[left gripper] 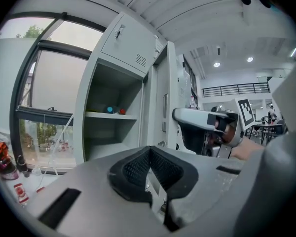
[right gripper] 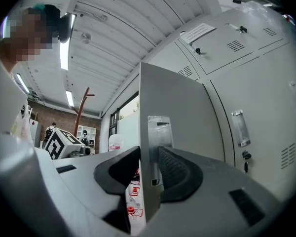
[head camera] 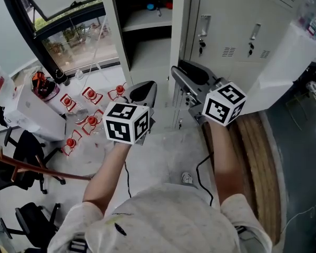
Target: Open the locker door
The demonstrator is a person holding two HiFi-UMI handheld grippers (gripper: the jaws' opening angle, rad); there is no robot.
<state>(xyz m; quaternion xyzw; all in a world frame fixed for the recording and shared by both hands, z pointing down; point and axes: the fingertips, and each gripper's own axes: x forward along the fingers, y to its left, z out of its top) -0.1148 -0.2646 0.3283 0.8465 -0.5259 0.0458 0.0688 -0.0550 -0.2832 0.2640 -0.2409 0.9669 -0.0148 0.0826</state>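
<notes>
The grey locker (head camera: 142, 41) stands with its door (head camera: 180, 30) swung out towards me, so I see the door edge-on. My right gripper (head camera: 178, 74) is shut on the door's free edge; in the right gripper view the door (right gripper: 182, 112) and its metal handle plate (right gripper: 159, 132) sit between the right gripper (right gripper: 149, 157) pads. The left gripper (head camera: 143, 91) hovers to the left of the door, in front of the open compartment, shut with nothing in it. In the left gripper view the left gripper (left gripper: 149, 154) faces the shelf (left gripper: 111, 116), which bears small blue and red things.
Shut lockers (head camera: 237, 30) with handles and locks continue to the right. Several red-capped items (head camera: 84, 109) lie on the floor at the left near a white box (head camera: 31, 115) and office chairs (head camera: 21, 152). A wooden board (head camera: 258, 157) lies at the right.
</notes>
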